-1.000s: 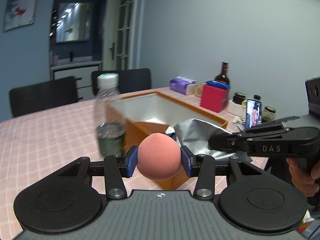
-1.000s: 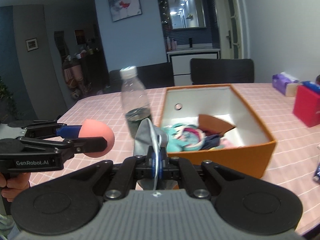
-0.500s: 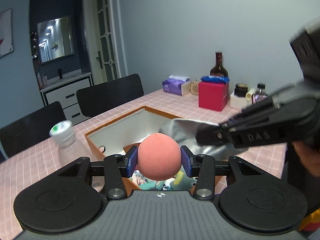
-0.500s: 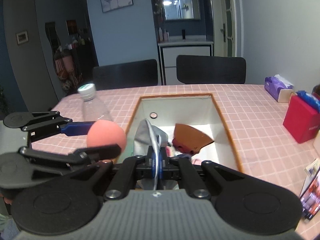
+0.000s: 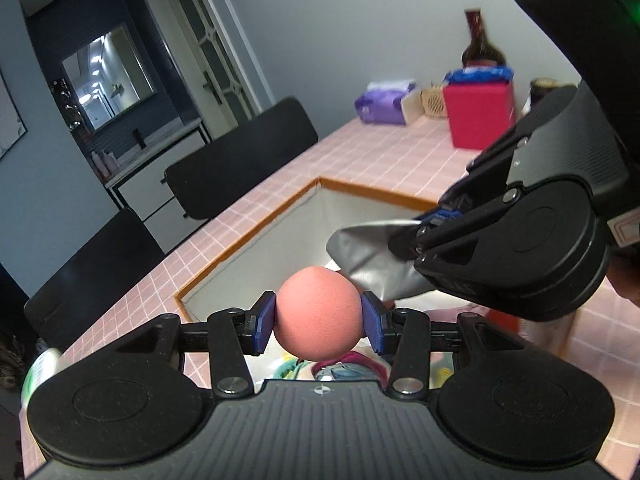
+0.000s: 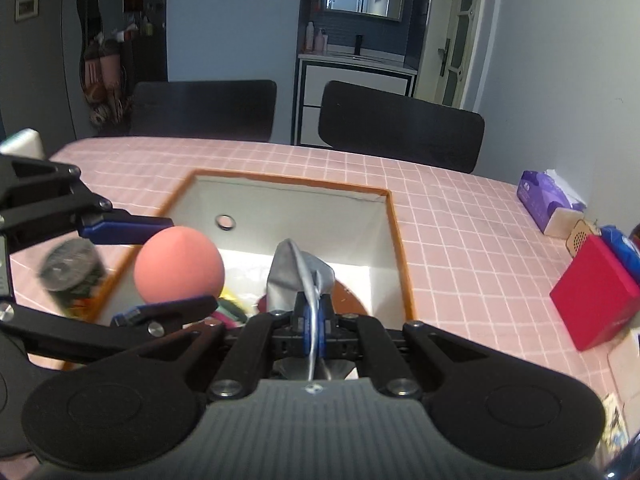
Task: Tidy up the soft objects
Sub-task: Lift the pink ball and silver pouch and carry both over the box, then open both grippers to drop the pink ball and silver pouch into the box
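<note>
My left gripper is shut on a pink foam ball and holds it over the near left part of the orange box. The ball and left gripper also show in the right wrist view. My right gripper is shut on a crumpled grey cloth, held above the box; from the left wrist view the cloth hangs from it. Colourful soft items lie inside the box.
A plastic water bottle stands left of the box. A red box, a purple tissue pack and a dark bottle stand at the table's right. Two black chairs are behind the pink checked table.
Both grippers have moved forward and tilted down over the box, each still holding its object. The bottle has slid out to the left edge of the views.
</note>
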Demonstrator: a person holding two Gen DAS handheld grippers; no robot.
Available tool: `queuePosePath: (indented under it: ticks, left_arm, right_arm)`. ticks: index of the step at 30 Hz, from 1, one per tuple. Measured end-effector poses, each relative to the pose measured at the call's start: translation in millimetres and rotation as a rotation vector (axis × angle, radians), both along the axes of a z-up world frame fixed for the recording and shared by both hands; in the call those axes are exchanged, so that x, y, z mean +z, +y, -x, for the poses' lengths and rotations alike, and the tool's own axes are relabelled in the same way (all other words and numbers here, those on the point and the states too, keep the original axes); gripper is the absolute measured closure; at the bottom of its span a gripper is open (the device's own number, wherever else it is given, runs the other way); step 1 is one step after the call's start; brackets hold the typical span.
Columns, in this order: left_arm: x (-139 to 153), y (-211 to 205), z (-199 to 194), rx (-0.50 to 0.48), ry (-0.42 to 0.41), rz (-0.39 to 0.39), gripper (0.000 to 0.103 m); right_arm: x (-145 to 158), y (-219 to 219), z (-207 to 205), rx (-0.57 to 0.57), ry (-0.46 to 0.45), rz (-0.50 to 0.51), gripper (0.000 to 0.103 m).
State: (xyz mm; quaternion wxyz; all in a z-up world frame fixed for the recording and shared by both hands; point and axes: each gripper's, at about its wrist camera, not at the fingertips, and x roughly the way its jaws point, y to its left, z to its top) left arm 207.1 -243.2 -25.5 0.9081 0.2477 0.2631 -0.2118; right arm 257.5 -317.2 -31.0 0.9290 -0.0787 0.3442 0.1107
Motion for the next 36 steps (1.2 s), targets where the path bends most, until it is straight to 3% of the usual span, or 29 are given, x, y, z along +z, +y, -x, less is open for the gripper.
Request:
queuePosePath:
  ticks: [7, 11, 20, 22, 24, 36]
  left_arm:
    - [-21.3, -20.1, -35.2, 0.041, 0.027, -0.085, 0.051]
    - [-35.7, -25.8, -44.8, 0.050, 0.031, -0.129, 0.050]
    - [-44.8, -25.9, -46.1, 0.029, 0.035, -0.181, 0.046]
    - [-45.7, -27.3, -46.8, 0.026, 0.045, -0.194, 0.043]
    - [-45.9, -27.0, -48.4, 0.022, 0.069, -0.192, 0.041]
    - [-36.9, -31.0, -43.4, 0.037, 0.072, -0.208, 0.036]
  right_arm:
    - [-11.6, -3.3, -27.1, 0.004, -0.009, 0.031, 0.102]
    - [-21.6, 2.4, -33.9, 0.001, -0.019, 0.099, 0.101]
    - [-29.7, 6.7, -47.2, -0.032, 0.064, 0.150, 0.095]
    - [-30.5, 6.7, -47.9, -0.041, 0.072, 0.156, 0.086]
    - [-29.9, 6.7, -48.1, -0.040, 0.079, 0.156, 0.063]
    - [-23.2, 2.1, -39.2, -0.018, 0.121, 0.117, 0.053]
